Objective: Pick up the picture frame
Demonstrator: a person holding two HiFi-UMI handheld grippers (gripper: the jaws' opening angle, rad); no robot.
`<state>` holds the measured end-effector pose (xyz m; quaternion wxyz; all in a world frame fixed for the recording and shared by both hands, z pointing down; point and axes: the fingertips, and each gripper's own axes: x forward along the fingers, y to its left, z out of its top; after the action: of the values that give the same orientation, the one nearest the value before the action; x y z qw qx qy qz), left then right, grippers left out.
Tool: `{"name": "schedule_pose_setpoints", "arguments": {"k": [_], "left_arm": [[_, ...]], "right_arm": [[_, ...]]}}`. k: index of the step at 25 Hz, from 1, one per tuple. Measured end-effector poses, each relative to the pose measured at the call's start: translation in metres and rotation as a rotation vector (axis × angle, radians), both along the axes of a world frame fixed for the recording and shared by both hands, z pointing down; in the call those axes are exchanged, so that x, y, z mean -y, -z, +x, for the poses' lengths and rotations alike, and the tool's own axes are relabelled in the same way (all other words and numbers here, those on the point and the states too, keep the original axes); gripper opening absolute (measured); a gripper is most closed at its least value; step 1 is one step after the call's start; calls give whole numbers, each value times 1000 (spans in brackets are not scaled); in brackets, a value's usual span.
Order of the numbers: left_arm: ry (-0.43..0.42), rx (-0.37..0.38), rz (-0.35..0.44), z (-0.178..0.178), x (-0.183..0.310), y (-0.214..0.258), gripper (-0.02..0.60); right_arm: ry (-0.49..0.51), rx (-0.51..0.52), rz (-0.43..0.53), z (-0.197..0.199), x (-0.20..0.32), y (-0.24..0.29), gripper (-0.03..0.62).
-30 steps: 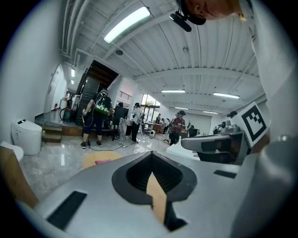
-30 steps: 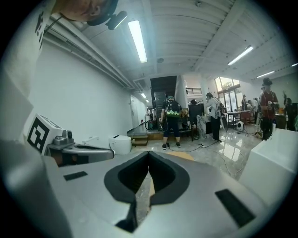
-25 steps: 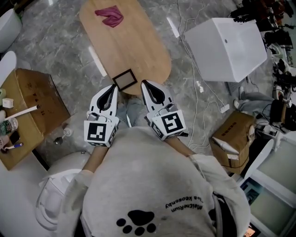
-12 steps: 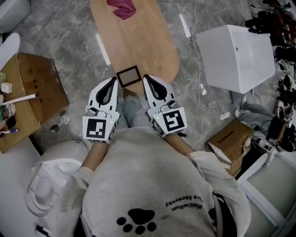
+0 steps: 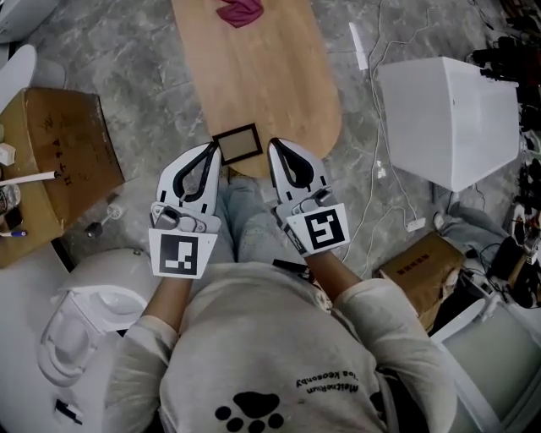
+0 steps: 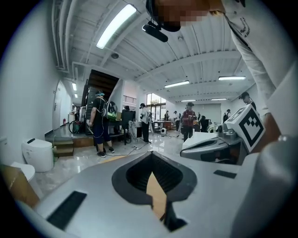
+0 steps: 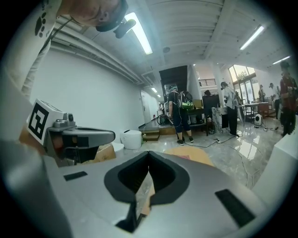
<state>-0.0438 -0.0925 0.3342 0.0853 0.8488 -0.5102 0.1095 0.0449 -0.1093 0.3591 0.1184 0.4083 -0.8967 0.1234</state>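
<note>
Grey marbled floor (image 5: pixel 127 51), seen steeply from above. A long oval wooden table (image 5: pixel 254 76) runs away from the person, with a crumpled red cloth (image 5: pixel 241 11) at its far end. A white box (image 5: pixel 448 118) stands on the floor to the right with cables (image 5: pixel 380 169) trailing beside it. An open cardboard box (image 5: pixel 59 161) sits to the left and another cardboard box (image 5: pixel 418 271) lower right.

The picture frame (image 5: pixel 237 142) lies flat on the near end of the table, close to the rounded edge. It has a dark rim and a pale centre. Its long axis runs across the table, left to right, with the right end swung slightly farther from the person. Its short sides face the two grippers.

The left gripper (image 5: pixel 213 150) points forward, its tip at the frame's left end; contact cannot be made out. In the left gripper view the left gripper (image 6: pixel 152 162) has its jaws pressed together with nothing between them, and only a strip of wood shows through the gap behind the tips.

The right gripper (image 5: pixel 275 145) points forward, its tip just beside the frame's right end. In the right gripper view the right gripper (image 7: pixel 148 160) likewise has its jaws closed and empty.

Both gripper views look out on a white hall with ceiling strip lights, where people (image 6: pixel 100 123) stand in the distance.
</note>
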Motion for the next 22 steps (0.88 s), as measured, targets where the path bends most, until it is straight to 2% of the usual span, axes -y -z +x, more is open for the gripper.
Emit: {"name": "schedule_pose_setpoints", "arguments": {"k": [3, 11, 22], "left_arm": [[-17, 33, 0, 2, 6, -16, 8], [62, -18, -53, -3, 16, -62, 8], [35, 22, -85, 2, 11, -117, 8]], "right_arm": [[5, -1, -13, 0, 3, -20, 9], [3, -4, -40, 0, 12, -66, 9], [26, -16, -27, -4, 15, -111, 9]]}}
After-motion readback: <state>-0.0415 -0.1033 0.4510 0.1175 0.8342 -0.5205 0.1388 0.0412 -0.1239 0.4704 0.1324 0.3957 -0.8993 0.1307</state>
